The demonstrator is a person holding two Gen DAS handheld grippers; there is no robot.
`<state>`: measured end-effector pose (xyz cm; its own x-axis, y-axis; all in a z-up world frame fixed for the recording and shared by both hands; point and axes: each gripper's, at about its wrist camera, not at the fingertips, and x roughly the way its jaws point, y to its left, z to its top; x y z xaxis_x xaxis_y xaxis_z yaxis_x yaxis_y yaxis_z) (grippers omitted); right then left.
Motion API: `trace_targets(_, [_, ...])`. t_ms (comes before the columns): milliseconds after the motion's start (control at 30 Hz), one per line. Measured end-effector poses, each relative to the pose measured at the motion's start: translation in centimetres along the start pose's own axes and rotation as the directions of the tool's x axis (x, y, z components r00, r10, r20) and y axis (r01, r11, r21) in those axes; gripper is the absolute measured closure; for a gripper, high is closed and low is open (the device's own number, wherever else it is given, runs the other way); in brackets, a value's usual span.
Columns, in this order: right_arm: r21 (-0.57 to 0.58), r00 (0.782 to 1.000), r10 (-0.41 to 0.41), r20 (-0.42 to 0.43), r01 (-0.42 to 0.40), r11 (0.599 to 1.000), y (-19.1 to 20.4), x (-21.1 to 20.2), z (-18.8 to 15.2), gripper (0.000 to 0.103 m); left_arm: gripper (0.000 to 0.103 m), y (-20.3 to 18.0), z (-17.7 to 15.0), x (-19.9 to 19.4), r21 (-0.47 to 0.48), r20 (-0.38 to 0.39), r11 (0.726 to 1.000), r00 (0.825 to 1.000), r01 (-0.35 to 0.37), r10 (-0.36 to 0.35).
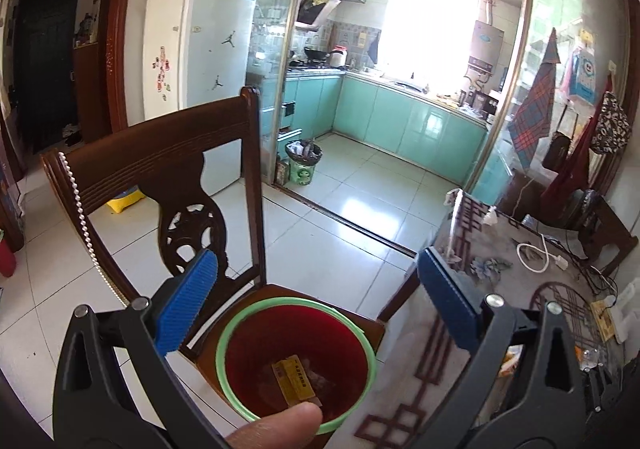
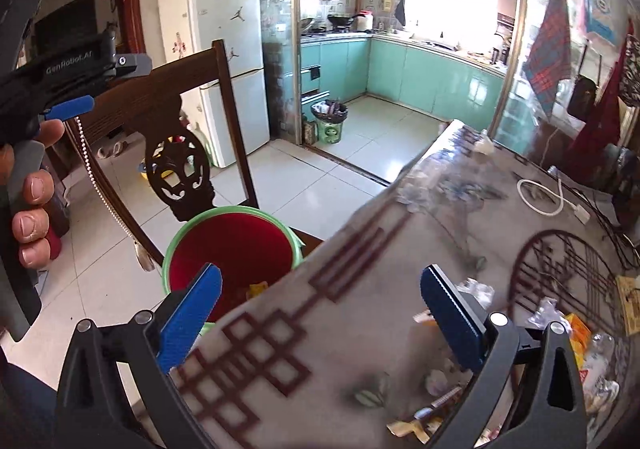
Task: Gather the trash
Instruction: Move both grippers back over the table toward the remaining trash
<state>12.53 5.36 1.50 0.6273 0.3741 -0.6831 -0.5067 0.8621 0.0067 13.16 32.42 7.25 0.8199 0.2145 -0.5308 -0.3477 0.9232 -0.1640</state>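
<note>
Bucket on the chair holds a yellow wrapper; left tool and right tool gape empty.

Left gripper jaws spread wide, nothing between the blue pads. A fingertip shows at the bottom edge, in front of the bucket's near rim.

Red bucket with a green rim stands on the seat of a dark carved wooden chair, near the seat's front edge. Inside it, on the bottom, lies a yellow packet beside some pale crumpled scraps.

Table with a patterned cloth just right of the chair; a coiled white cable lies toward its far edge. Litter near the right edge is too hidden to identify.

Beyond: white fridge, kitchen doorway, a full waste basket on the tiles.
</note>
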Motion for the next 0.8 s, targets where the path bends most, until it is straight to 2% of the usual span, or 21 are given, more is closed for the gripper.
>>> trace_targets(233, [0.064, 0.994, -0.110, -0.008, 0.110, 0.992, -6.3, -5.8, -4.1, 0.006, 0.004, -7.4, -2.3, -1.0, 0.170, -0.032, 0.977, 0.992, 0.128, -0.124])
trace_targets(400, [0.084, 0.984, -0.178, -0.006, 0.178, 0.980, -9.8, -9.7, -6.6, 0.006, 0.004, -13.1, -5.1, -1.2, 0.235, -0.131, 0.936, 0.963, 0.262, -0.237])
trace_targets(533, [0.088, 0.976, -0.218, -0.018, 0.219, 0.972, -12.5, -12.1, -8.7, 0.006, 0.004, -17.4, -7.4, -1.0, 0.297, -0.191, 0.904, 0.946, 0.309, -0.260])
trace_targets(700, [0.143, 0.964, -0.263, -0.043, 0.266, 0.953, -16.3, -13.7, -11.3, 0.006, 0.004, -21.7, -9.6, -0.3, 0.329, -0.264, 0.873, 0.923, 0.360, -0.281])
trace_targets(800, [0.181, 0.957, -0.287, -0.051, 0.292, 0.939, -18.7, -14.3, -12.5, 0.006, 0.004, -24.2, -10.9, 0.3, 0.365, -0.293, 0.855, 0.917, 0.370, -0.272])
